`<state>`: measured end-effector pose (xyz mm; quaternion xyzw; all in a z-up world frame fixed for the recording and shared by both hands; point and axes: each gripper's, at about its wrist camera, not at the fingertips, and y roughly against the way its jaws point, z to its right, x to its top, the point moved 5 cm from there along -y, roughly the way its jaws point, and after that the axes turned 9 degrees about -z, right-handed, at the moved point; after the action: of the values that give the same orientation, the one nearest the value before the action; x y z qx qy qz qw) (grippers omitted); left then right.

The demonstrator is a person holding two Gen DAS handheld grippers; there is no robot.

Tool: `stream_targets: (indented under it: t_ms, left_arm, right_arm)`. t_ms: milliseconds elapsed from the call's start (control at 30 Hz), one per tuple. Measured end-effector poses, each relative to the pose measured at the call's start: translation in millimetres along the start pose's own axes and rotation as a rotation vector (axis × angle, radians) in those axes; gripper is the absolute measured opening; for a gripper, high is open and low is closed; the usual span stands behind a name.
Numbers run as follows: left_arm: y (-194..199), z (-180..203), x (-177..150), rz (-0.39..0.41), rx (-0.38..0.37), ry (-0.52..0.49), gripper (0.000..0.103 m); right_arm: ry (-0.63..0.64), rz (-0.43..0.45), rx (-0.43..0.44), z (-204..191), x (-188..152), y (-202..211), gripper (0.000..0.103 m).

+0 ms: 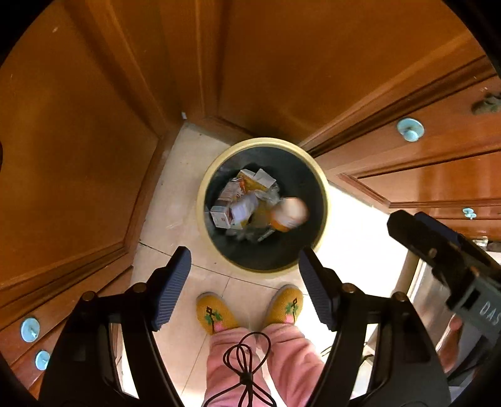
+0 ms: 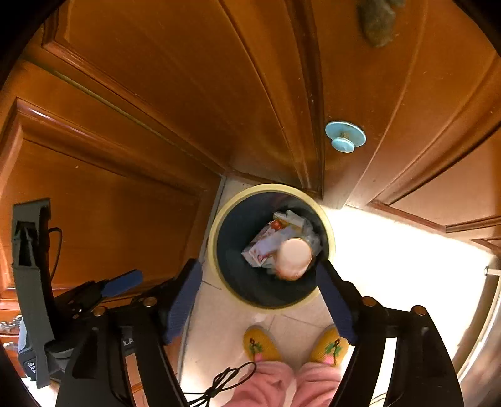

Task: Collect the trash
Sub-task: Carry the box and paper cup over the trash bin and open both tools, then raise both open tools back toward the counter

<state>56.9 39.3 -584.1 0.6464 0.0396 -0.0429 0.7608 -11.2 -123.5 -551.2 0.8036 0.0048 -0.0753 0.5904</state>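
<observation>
**Both grippers open over the bin, cup blurred above the trash**

Left gripper (image 1: 245, 275) pointed straight down, jaws spread, nothing between the pads. Right gripper (image 2: 258, 294) same: released, jaws wide, empty. No earlier picture to compare.

Task item: a pale round cup (image 1: 289, 213) sat inside the trash bin (image 1: 325, 200), blurred, over the pile of crumpled cartons and wrappers (image 1: 238, 203). Could not tell whether it was resting on the pile. It was ahead of the left tips and toward the right pad; in the right wrist view it was just off the right-hand pad, apart from it.

Surroundings: bin stood in a corner of wooden cabinets (image 1: 78, 141), tight against the panels on the far side. Pale blue knobs (image 1: 410, 129) on the doors. Tiled floor (image 1: 175, 200) below. Person's yellow slippers (image 1: 216, 316) and pink trousers (image 1: 281, 360) directly under the tools, toes near the bin rim. A black cable (image 1: 247, 366) looped in front of the trousers.

View differences:
- Left wrist view showed the right gripper's body off to its right, low down, with a hand behind it; also more of the pile.
- Right wrist view showed the left gripper to its left, one blue pad visible, plus a grey furry thing (image 2: 377, 22) hanging on the door at the top. Cup covered more of the pile here.
- Bright glare on the floor right of the bin in both.
</observation>
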Motion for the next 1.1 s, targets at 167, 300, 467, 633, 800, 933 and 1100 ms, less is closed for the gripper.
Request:
stream_targets:
  t_ms: [167, 300, 467, 633, 800, 933, 1100]
  left_arm:
    - [-9, -16, -7, -0.014, 0.008, 0.031, 0.069]
    - [-3, -25, -6, -0.013, 0.012, 0.042, 0.069]
    - [12, -30, -7, 0.005, 0.013, 0.04, 0.069]
    - [51, -25, -16, 0.012, 0.012, 0.036, 0.069]
    - [105, -14, -31, 0.024, 0.02, 0.002, 0.069]
    - [159, -3, -45, 0.055, 0.025, -0.033, 0.069]
    - [233, 10, -63, 0.099, 0.029, -0.071, 0.069]
  right_arm:
    - [-0.029, -0.012, -0.003, 9, 1, -15, 0.077]
    - [-0.054, -0.025, -0.003, 14, -3, -24, 0.077]
    - [-0.061, -0.04, -0.011, 9, -10, -20, 0.077]
    - [-0.083, -0.055, -0.003, 8, -23, -4, 0.077]
    - [-0.105, -0.058, 0.002, 0, -40, 40, 0.077]
    - [-0.104, -0.046, 0.012, -15, -52, 90, 0.077]
    - [-0.078, -0.005, 0.017, -40, -62, 155, 0.077]
